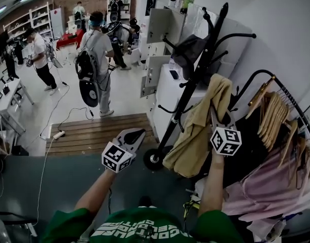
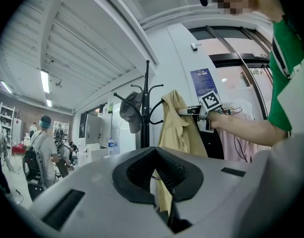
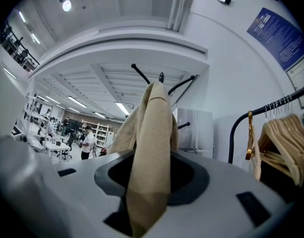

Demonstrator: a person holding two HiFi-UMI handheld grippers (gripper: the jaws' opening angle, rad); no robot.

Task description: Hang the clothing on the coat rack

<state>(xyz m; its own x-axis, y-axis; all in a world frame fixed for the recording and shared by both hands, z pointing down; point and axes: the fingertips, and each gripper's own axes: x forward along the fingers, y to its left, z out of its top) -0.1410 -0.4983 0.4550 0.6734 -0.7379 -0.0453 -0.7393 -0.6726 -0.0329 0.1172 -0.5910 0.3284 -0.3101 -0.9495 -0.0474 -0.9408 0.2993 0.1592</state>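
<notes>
The job is partway done, as far as I can judge. The tan shirt (image 1: 192, 135) is off the floor and lifted against the black coat rack (image 1: 205, 65). The right gripper (image 1: 216, 116) is clamped on a fold of its cloth, so it is not released. Whether any part sits over a hook cannot be told. What remains is catching it on 1 free hook and letting go. The left gripper (image 1: 136, 133) hangs low near the rack's base, its jaws together at the tips with nothing between them. The shirt is soft and limp, bunched at the top and trailing in long folds. A dark cap (image 1: 187, 52) already occupies 1 hook.
</notes>
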